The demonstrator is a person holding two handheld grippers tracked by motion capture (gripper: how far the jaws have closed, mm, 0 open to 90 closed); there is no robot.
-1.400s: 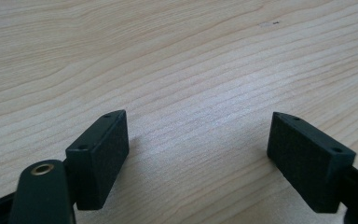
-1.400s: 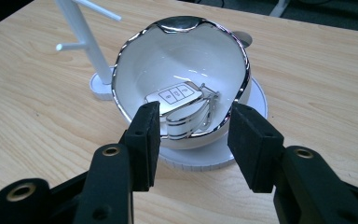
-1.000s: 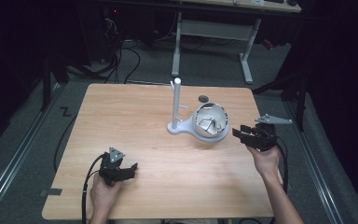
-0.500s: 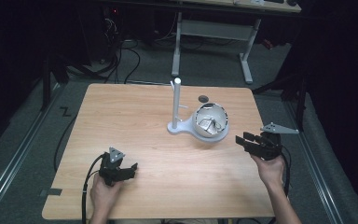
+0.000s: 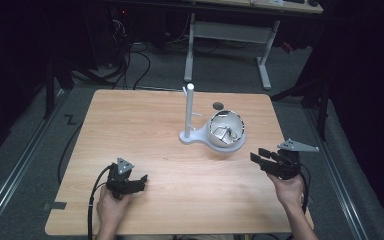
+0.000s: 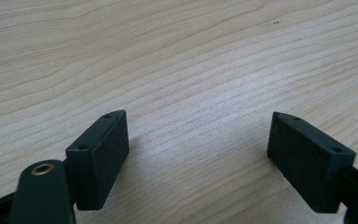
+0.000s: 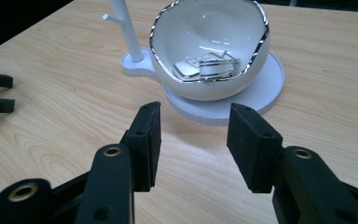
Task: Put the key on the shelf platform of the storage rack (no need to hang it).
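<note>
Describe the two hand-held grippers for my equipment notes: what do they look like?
Both the left gripper and right gripper are black, with two flat rectangular jaws faced with textured pads. Brass-ringed holes mark the jaw arms. Each carries a grey three-cornered plate on top and trails a black cable. The person's forearms are bare.

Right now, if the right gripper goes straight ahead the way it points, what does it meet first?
Probably the white stand's round base, then the white bowl on it; the right gripper is open and empty.
</note>
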